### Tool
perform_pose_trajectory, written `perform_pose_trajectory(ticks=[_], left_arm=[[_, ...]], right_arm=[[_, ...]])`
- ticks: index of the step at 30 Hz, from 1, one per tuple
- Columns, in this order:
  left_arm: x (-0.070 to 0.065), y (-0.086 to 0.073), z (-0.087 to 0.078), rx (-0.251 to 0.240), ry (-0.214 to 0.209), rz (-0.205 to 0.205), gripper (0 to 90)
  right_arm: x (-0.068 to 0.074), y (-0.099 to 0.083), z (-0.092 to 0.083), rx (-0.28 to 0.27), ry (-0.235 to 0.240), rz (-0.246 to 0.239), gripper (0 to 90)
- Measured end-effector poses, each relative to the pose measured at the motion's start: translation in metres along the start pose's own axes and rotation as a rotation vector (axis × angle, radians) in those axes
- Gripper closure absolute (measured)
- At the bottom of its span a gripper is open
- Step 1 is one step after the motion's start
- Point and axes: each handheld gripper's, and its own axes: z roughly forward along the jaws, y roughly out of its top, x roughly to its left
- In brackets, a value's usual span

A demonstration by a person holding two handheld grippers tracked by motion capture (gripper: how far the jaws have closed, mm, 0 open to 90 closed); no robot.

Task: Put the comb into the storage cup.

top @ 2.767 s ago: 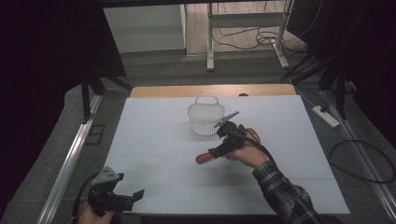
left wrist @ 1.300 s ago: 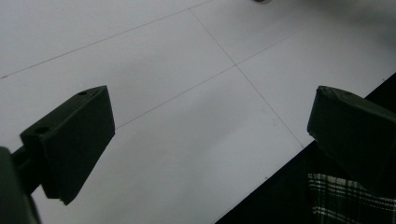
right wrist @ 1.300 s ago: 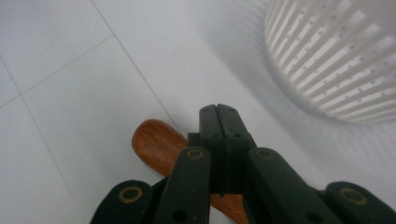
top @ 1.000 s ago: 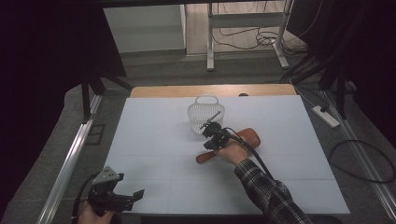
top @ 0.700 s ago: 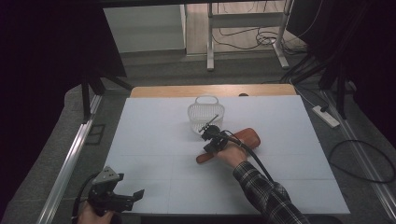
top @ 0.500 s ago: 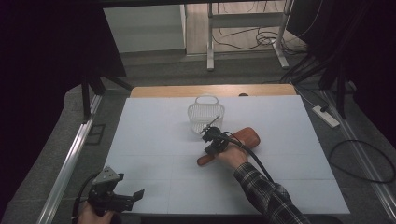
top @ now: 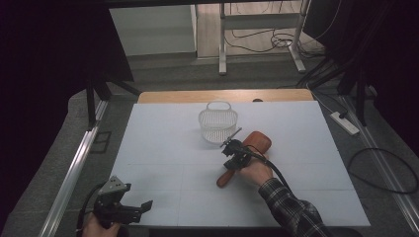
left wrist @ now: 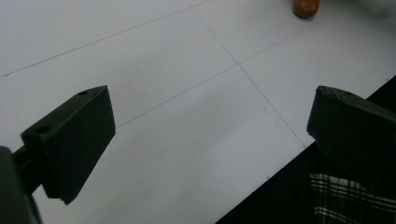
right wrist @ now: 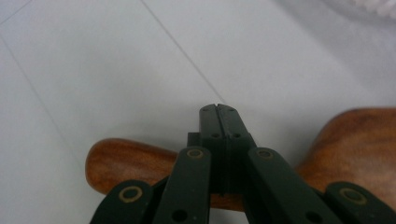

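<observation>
**Closed right claw poised over the wooden paddle**

We see the wooden paddle [top: 245,158] lying flat on the white table [top: 163,148], a little right of centre. Its long axis runs from the handle end at about 7 o'clock to the broad blade at about 1 o'clock, and the blade stops just beside the white wire basket [top: 218,122], which sits at roughly 11 o'clock from it.

Our right gripper [top: 233,146] hovers directly above the paddle's neck. In the right gripper view its jaws are pressed together with nothing between them [right wrist: 218,140], the handle showing to one side and the blade to the other, so the jaws sit crosswise over the axis. We judge they must spread before any grasp. The right hand [top: 254,170] reaches in from 5 o'clock, the plaid sleeve trailing behind, wrist angled toward 11 o'clock.

Our left gripper [top: 129,210] rests well apart at the table's near edge, around 8 o'clock from the paddle, jaws spread wide and empty over bare surface [left wrist: 205,140]. The right hand is clearly nearer.
</observation>
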Motion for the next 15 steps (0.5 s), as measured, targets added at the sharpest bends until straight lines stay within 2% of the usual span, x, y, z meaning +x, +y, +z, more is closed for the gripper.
perform_pose_trajectory(ticks=[15], left_arm=[[0.0,0.0,0.0,0.002,0.003,-0.001,2.0]], right_arm=[[0.005,-0.025,-0.012,0.019,0.013,0.001,89.6]])
